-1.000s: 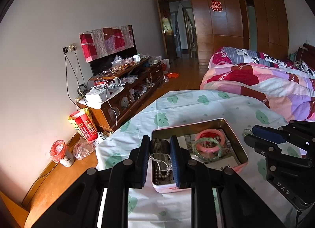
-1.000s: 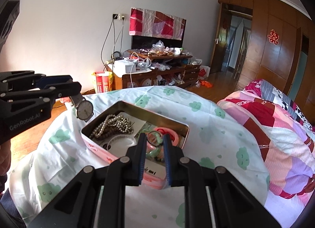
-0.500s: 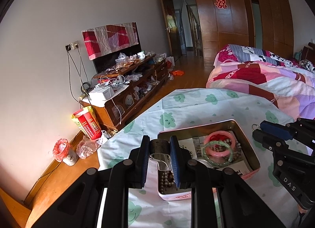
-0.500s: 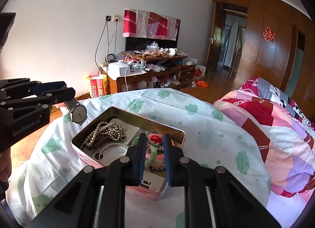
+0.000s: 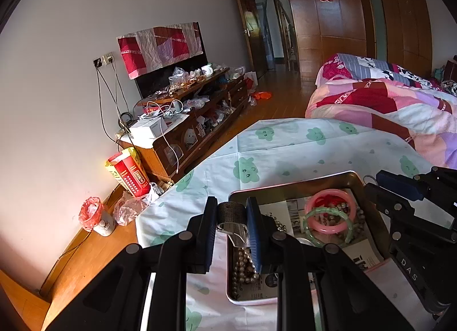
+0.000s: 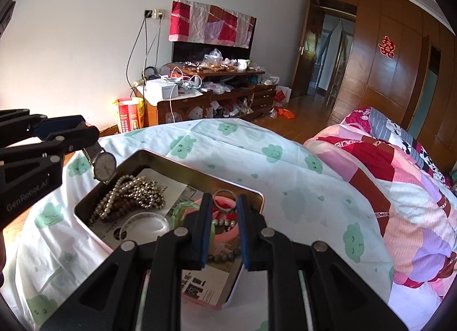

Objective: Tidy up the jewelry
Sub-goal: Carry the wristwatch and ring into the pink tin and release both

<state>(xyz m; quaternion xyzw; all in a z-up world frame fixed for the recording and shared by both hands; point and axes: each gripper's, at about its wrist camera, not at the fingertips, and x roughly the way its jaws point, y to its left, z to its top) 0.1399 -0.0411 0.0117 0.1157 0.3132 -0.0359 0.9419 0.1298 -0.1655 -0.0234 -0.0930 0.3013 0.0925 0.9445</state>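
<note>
**Two grippers held over a tin of jewelry**

Two grippers are seen above a tin box [image 6: 200, 172] that is set on a cloth [image 6: 242, 145] with green clouds. The cloth is spread over a table.

A watch [image 6: 104, 166] is pinched by its mesh strap [image 5: 232, 214] in the left gripper [image 5: 232, 216]. The watch face is hung just over the tin's far left corner. It cannot be told if the face is touching the rim.

A thin metal ring [image 6: 225, 198] is pinched at the tips of the right gripper [image 6: 224, 211]. The ring is held over the right side of the tin.

Inside the tin, a heap of silver beads [image 6: 134, 191] is piled near the left end. A pink bangle [image 5: 331, 211] and a green bangle [image 5: 328, 226] are laid near the right end, one partly on the other. A pale bangle [image 6: 144, 226] is laid near the front edge. Printed paper is seen under them all.
</note>
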